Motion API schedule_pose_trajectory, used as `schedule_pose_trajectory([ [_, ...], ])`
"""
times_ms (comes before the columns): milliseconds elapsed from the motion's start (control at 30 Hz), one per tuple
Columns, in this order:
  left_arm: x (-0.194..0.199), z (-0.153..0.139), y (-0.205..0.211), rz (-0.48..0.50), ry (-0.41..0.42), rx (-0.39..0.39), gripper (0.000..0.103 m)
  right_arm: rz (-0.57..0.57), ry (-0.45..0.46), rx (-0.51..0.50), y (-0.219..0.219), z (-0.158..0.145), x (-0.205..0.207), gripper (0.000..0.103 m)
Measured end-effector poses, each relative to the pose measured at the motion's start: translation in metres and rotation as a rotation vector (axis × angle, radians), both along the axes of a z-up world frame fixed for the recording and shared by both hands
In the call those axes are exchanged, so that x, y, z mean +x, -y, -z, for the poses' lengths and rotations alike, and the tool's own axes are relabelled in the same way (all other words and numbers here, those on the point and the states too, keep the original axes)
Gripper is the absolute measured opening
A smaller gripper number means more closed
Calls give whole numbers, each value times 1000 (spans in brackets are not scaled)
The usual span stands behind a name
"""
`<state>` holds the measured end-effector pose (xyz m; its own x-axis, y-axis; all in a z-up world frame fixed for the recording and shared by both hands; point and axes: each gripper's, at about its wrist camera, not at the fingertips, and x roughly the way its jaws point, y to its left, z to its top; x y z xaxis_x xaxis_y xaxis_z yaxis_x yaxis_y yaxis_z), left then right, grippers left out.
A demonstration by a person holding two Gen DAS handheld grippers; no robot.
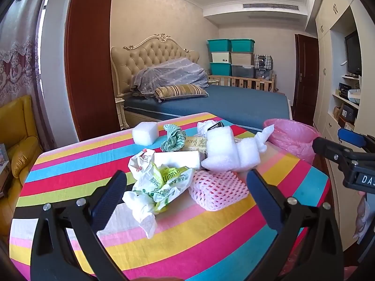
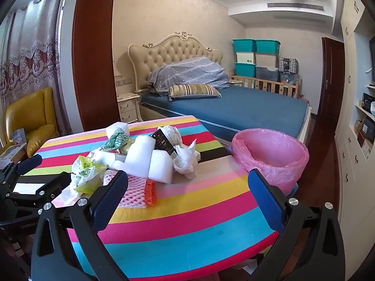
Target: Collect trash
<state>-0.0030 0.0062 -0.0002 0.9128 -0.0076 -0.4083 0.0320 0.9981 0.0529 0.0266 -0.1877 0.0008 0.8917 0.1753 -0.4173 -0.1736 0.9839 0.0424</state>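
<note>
Both tools are poised over the striped surface [image 1: 211, 245] and nothing is picked up yet. The left hand-held gripper [image 1: 187, 187] has its jaws spread as wide as they go, empty, with the crumpled green-and-white wrapper [image 1: 159, 182] and the pink foam net [image 1: 218, 189] lying right between and just ahead of its fingers. The right hand-held gripper [image 2: 187, 187] is equally wide and empty, hanging over bare stripes; the heap sits ahead and to its left, and the pink-lined bin [image 2: 271, 154] stands ahead to its right, just off the surface's edge.

Here's the danger: that pile is a tangle. White foam blocks [image 1: 225, 154] lean on a carton [image 1: 178, 159], and a green cloth [image 1: 173, 138] sits behind them. Close on the wrapper and the tissue beside it may drag along or drop halfway to the bin. The foam is light and springy, so a nudge from a finger could roll it off the far edge. The net is flat and soft; the pads may close over it and catch nothing. And the two tools sit close together, so a crossing reach to the bin could knock one against the other.
</note>
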Motion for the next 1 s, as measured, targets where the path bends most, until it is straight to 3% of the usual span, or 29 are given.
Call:
schedule_pose_trajectory([
  [1000, 1, 1, -1, 1, -10, -12, 99, -1, -14, 7, -1, 2, 3, 96],
])
